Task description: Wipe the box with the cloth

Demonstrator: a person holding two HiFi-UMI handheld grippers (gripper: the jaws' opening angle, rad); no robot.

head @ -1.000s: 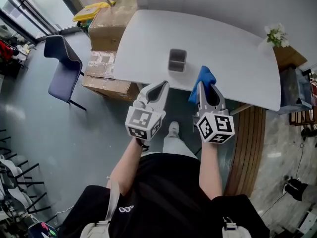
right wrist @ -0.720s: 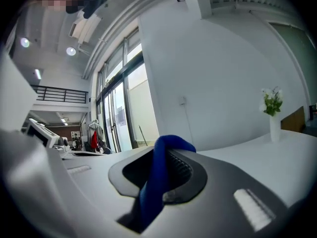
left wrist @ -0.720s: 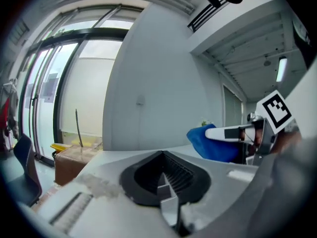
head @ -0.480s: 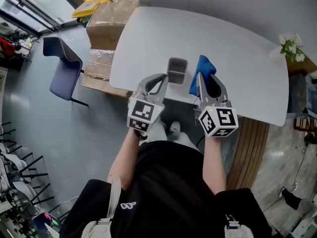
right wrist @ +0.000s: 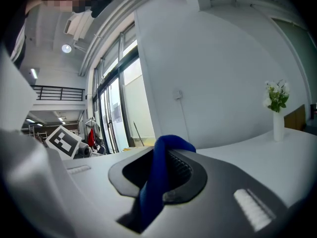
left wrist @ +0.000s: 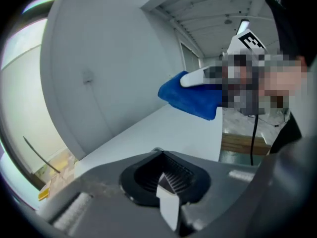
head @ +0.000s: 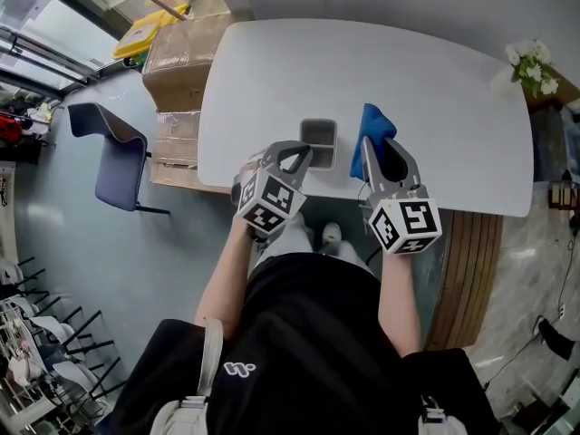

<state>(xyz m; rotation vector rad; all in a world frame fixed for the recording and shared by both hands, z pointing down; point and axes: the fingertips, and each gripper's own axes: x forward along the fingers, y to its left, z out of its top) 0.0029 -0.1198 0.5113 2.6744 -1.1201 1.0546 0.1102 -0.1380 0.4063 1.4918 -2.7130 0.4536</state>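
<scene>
A small open grey box [head: 319, 135] stands near the front edge of the white table [head: 417, 71]. My right gripper [head: 365, 149] is shut on a blue cloth [head: 373, 123], which hangs over the table just right of the box, apart from it. In the right gripper view the blue cloth [right wrist: 157, 182] runs between the shut jaws of that right gripper [right wrist: 166, 150]. My left gripper [head: 297, 151] is shut with its tips at the box's left front corner. In the left gripper view the left gripper [left wrist: 158, 155] holds nothing, the blue cloth [left wrist: 190, 95] shows ahead, and the box is hidden.
A vase of flowers [head: 528, 62] stands at the table's far right corner. Left of the table are stacked cardboard boxes [head: 181, 57] and a dark blue chair [head: 111, 148]. A wooden bench [head: 467, 270] lies to the right. A wall runs behind the table.
Both grippers have moved forward from in front of the table to its near edge. The left tips now reach the box, and the cloth is over the tabletop.
</scene>
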